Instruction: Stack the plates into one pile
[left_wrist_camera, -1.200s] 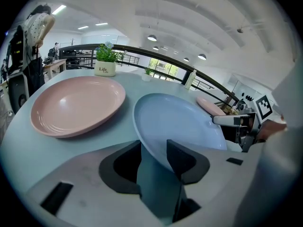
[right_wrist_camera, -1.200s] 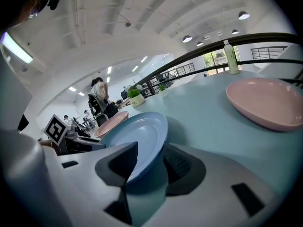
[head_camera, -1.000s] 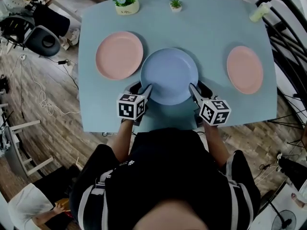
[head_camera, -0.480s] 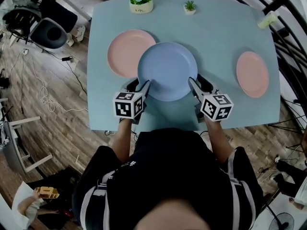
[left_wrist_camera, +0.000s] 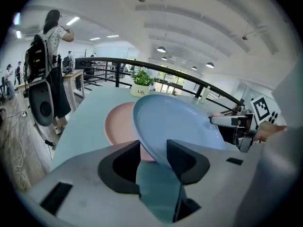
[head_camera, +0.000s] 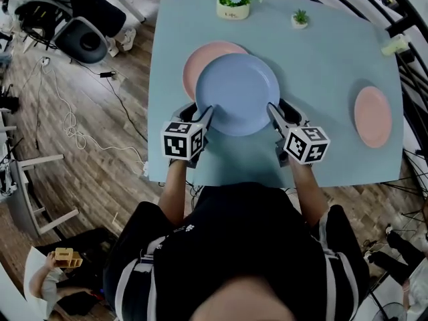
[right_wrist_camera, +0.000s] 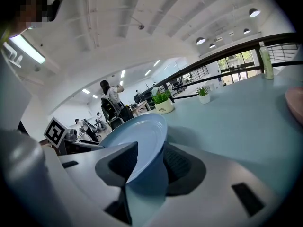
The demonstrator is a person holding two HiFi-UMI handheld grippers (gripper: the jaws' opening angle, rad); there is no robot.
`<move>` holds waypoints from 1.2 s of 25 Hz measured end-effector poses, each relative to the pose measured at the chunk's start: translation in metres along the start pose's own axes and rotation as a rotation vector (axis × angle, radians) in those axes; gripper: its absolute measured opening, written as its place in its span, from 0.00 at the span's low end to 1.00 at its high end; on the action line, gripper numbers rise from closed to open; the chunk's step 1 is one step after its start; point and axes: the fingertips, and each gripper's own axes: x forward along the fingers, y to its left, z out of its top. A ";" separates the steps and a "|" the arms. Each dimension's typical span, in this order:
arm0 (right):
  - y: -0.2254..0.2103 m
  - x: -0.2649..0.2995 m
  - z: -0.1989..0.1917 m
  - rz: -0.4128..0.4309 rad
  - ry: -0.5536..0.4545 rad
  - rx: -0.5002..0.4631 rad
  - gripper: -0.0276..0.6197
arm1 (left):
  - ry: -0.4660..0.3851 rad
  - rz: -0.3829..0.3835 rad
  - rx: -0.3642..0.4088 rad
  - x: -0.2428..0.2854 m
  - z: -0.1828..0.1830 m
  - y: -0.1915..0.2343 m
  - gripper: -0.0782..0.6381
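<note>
Matte teal tabletop [head_camera: 328, 65], round blue plate [head_camera: 237, 93]

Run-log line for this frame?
left tool, right tool: shut on blue plate | blue plate: over left pink plate | right pink plate: on table

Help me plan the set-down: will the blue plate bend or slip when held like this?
Probably stiff: the blue plate shows no sag, held only at opposite rim edges by the left gripper and right gripper. It looks smooth, so it may slip or tilt.
</note>
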 end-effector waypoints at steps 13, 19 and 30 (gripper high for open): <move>0.031 0.063 0.003 -0.053 0.013 -0.005 0.31 | 0.029 -0.019 0.023 0.010 0.008 0.073 0.34; 0.030 0.079 -0.004 -0.095 0.023 0.019 0.31 | 0.040 -0.021 0.049 0.022 0.012 0.090 0.34; 0.015 0.091 -0.012 -0.138 0.054 0.018 0.31 | 0.064 0.019 0.073 0.046 0.016 0.097 0.34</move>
